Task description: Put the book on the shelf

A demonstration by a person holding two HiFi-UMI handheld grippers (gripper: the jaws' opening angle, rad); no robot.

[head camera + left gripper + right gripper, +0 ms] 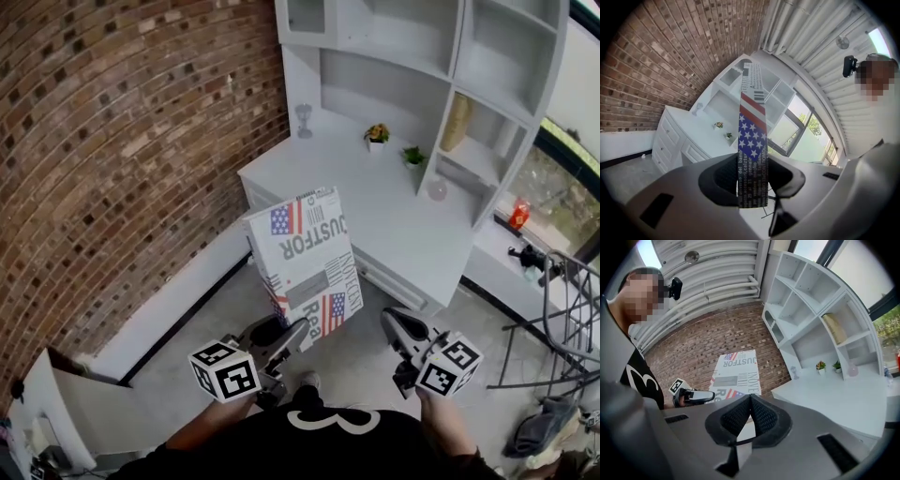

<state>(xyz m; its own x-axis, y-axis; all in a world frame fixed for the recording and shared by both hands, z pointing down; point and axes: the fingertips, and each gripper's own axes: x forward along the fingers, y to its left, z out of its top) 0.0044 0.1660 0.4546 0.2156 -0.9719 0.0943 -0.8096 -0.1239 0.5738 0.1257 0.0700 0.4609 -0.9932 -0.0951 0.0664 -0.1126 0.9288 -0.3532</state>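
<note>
Head view: a large flat book [305,258] with stars-and-stripes print is held up in the air, its long axis running from 6 to 12 o'clock and leaning slightly; the left gripper [284,339] clamps its lower edge at 6 o'clock; the right gripper [403,330] hangs apart from the book, at 4 o'clock of it; the white shelf [487,155] stands at 1 o'clock of the book, above a white desk top [375,202], well apart from both tools; the right gripper is the nearer to the shelf, but only the left carries anything

Left gripper view: the jaws press on the book [752,140] from both sides, seen edge-on as a narrow upright strip rising towards 12 o'clock; the shelf [733,84] shows behind it, at 11 o'clock

Right gripper view: the right gripper's [750,414] pads meet with nothing between them; the book [738,373] lies at 11 o'clock, the left gripper [696,396] at 9 o'clock; the shelf [811,301] fills 1 to 2 o'clock; judging from this, the book must travel up and towards 1 o'clock
</note>
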